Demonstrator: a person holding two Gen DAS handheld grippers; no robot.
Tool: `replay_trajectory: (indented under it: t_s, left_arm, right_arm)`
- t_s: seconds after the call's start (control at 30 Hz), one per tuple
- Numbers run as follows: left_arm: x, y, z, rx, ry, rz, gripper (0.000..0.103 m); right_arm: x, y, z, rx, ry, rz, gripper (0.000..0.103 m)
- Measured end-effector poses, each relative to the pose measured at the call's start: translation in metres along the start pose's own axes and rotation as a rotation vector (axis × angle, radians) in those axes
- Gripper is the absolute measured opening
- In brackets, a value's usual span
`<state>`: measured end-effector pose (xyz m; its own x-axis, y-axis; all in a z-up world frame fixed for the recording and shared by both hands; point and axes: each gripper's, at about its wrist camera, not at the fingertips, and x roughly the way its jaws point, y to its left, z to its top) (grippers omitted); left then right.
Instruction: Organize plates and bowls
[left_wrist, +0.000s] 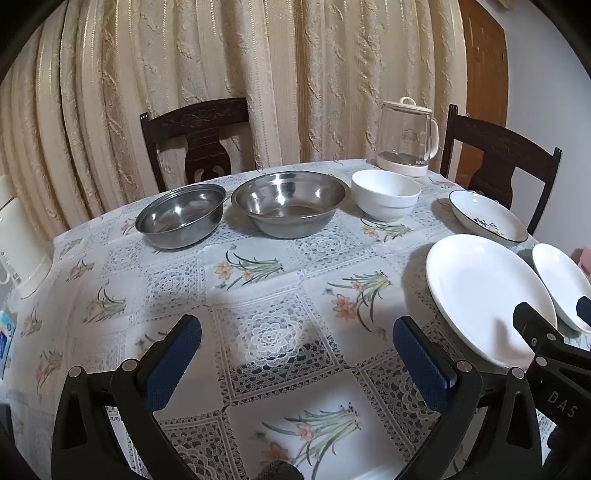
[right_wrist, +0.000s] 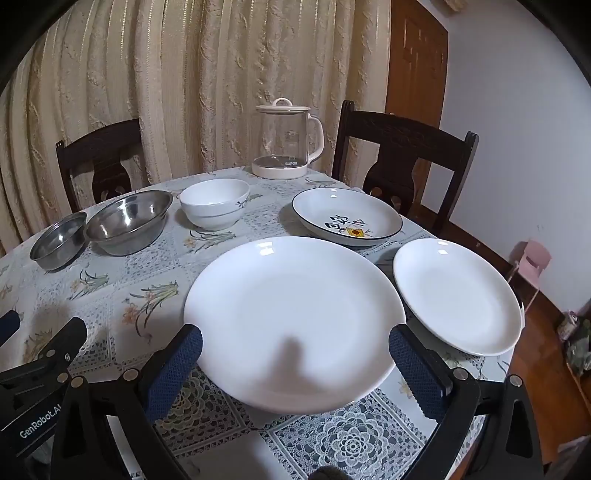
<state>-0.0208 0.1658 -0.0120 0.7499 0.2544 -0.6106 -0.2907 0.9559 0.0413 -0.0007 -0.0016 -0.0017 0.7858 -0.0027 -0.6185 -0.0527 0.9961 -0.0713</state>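
Along the table's far side stand a small steel bowl (left_wrist: 181, 218) (right_wrist: 59, 240), a large steel bowl (left_wrist: 290, 203) (right_wrist: 129, 218) and a white ceramic bowl (left_wrist: 386, 194) (right_wrist: 214, 201). To the right lie a dark-rimmed patterned plate (right_wrist: 347, 218) (left_wrist: 487, 214), a large white plate (right_wrist: 295, 288) (left_wrist: 480, 291) and a small white plate (right_wrist: 458, 295) (left_wrist: 561, 277). My right gripper (right_wrist: 295, 352) (left_wrist: 556, 314) is open, its fingers either side of the large plate's near edge and holding nothing. My left gripper (left_wrist: 299, 347) (right_wrist: 38, 326) hangs open over bare tablecloth.
A glass kettle (right_wrist: 286, 140) (left_wrist: 406, 136) stands at the back of the table. Two dark wooden chairs (left_wrist: 199, 144) (right_wrist: 402, 166) face the curtain. A white flask (left_wrist: 18, 240) and a tissue pack (left_wrist: 5, 332) sit at the left edge. The table edge drops off at the right.
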Motion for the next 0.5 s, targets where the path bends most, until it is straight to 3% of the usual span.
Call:
replay_trajectory:
  t_s: [0.5]
  left_arm:
    - [-0.0008, -0.0009, -0.0013, 0.002, 0.000, 0.001, 0.103]
  right_arm:
    - [-0.0018, -0.0024, -0.0003, 0.012, 0.013, 0.010, 0.103]
